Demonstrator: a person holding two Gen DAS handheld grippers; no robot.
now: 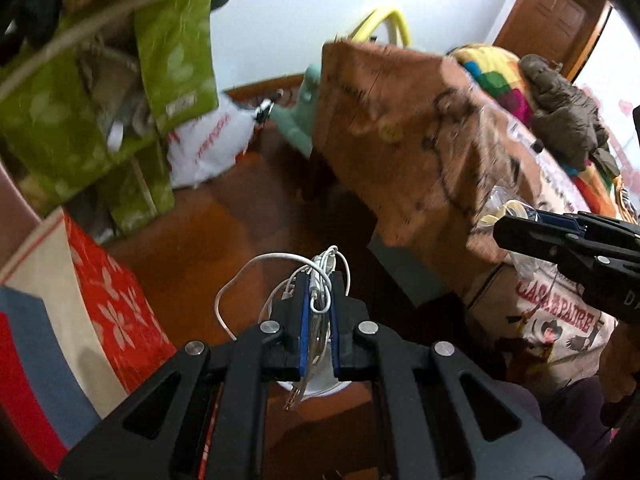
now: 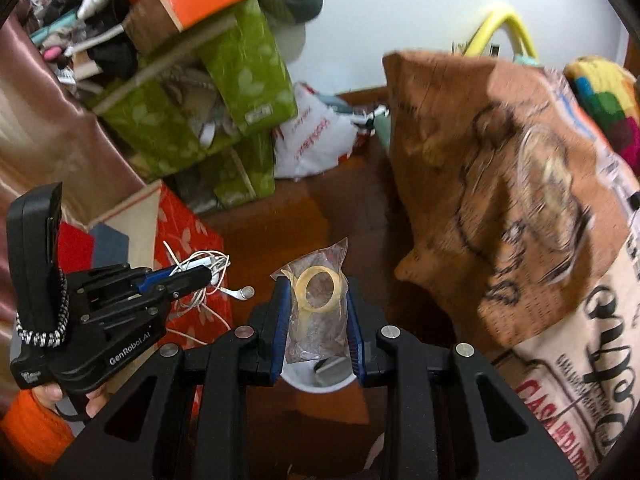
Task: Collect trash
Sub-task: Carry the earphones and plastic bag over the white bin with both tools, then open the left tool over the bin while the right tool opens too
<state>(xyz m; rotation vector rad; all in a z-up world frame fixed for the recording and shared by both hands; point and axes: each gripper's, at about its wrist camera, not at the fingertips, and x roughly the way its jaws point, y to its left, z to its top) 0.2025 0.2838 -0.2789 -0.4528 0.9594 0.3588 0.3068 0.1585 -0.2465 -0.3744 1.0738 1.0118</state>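
the big printed cloth (image 2: 520, 200) draped over furniture fills the right of both views, with green fabric boxes (image 2: 224, 92) stacked at the far left and a red flowered box (image 2: 188, 240) nearer in. on the wooden floor (image 1: 208, 216) below the tools stands a small white bin (image 2: 316, 386), its rim showing just under both sets of fingers; this looks like the drop target.

the left gripper (image 1: 319, 300) is clenched on a tangle of white earphones (image 1: 320, 276), loops spilling out on both sides and a plug dangling toward the bin. the right gripper (image 2: 316, 312) is grasping a clear plastic bag (image 2: 316, 320) with a pale ring inside, pinched at its sides and standing above the bin's mouth.

the step in hand seems to be the drop. to do it well, each load should be centred over the rim before release; the trailing earphone loops could catch on the fingers or hang over the edge, so a low release suits them. the light bag may drift, so it too wants a low release.
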